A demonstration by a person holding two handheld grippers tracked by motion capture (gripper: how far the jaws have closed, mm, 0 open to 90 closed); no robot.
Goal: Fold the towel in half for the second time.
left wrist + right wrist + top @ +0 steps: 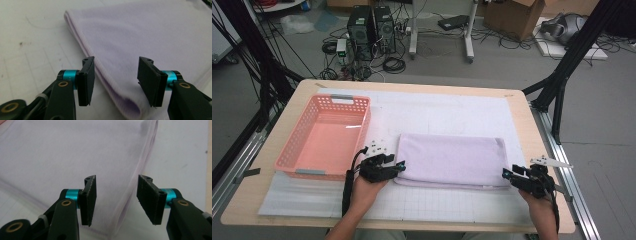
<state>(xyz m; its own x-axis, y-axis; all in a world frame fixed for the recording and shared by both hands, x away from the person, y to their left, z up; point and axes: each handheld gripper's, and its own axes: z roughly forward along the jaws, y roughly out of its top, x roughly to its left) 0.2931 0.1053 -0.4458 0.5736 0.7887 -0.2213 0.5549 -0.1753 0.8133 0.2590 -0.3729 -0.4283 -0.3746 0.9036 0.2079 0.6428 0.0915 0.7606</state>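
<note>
Left gripper (401, 165) and right gripper (506, 173), jaws half open and empty, straddle the folded lilac towel's (451, 159) near corners; closing shallow risks pinching only the top layer.

Lab: 2 computer towers (372, 30), floor cables (394, 64), cardboard box (512, 17).

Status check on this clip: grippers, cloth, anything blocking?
Left gripper and right gripper open at near corners of folded lilac towel, not clamped. Towel flat on white mat. Pink plastic basket alongside, nothing blocking.
</note>
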